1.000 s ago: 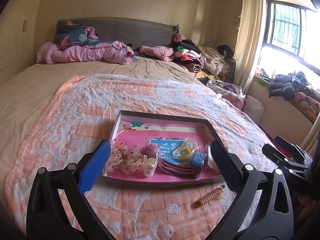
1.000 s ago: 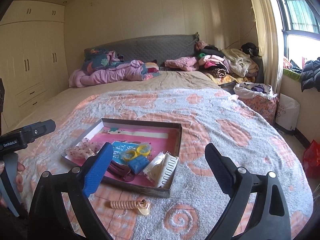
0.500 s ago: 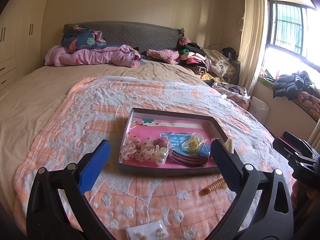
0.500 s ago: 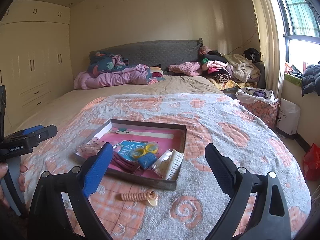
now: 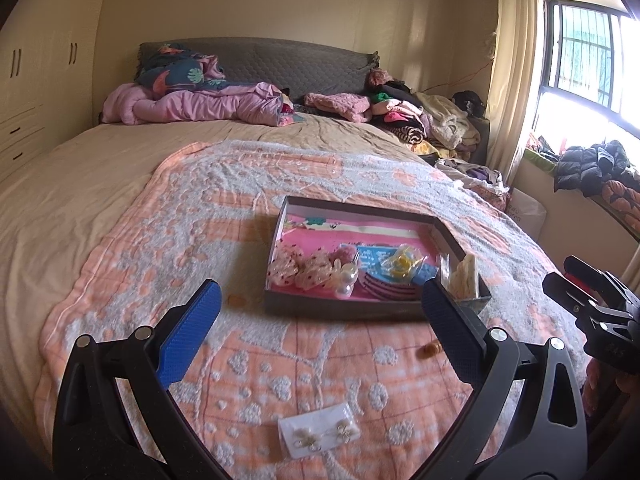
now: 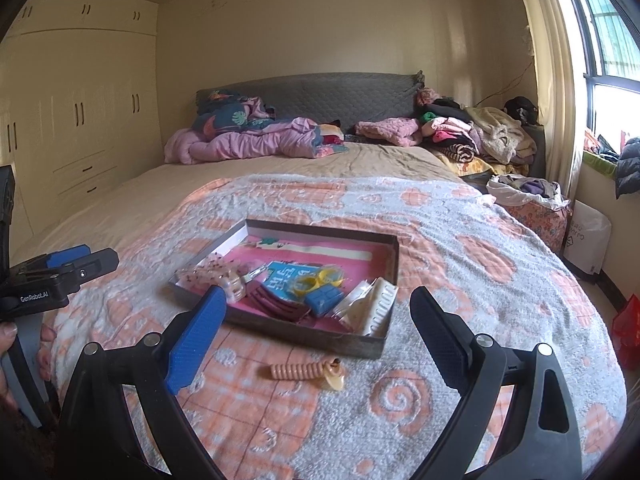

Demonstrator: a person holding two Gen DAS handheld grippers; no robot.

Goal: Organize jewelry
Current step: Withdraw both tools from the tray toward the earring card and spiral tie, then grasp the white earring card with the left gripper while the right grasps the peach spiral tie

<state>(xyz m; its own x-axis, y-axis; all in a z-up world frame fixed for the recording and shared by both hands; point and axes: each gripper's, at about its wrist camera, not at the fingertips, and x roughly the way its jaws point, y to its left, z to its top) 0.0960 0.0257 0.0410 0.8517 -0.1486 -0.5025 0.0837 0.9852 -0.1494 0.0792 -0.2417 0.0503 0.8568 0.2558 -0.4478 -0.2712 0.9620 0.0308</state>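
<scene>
A shallow dark tray (image 5: 360, 312) with a pink lining sits on the bed blanket and holds hair ties, clips and small packets; it also shows in the right wrist view (image 6: 312, 340). A small clear bag of earrings (image 5: 318, 434) lies on the blanket in front of my left gripper (image 5: 320, 332), which is open and empty. A peach spiral hair clip (image 6: 306, 372) lies just in front of the tray, ahead of my right gripper (image 6: 316, 336), which is open and empty. A small orange item (image 5: 237, 301) lies left of the tray.
The orange-and-white blanket (image 5: 200, 240) covers the near half of the bed. Pink bedding (image 5: 192, 104) and piled clothes (image 5: 420, 120) lie at the headboard. A wardrobe (image 6: 80, 120) stands on the left; a window and bags are on the right.
Both grippers have pulled back from the tray and risen. The tray looks smaller, and the bag of earrings has come into the left wrist view.
</scene>
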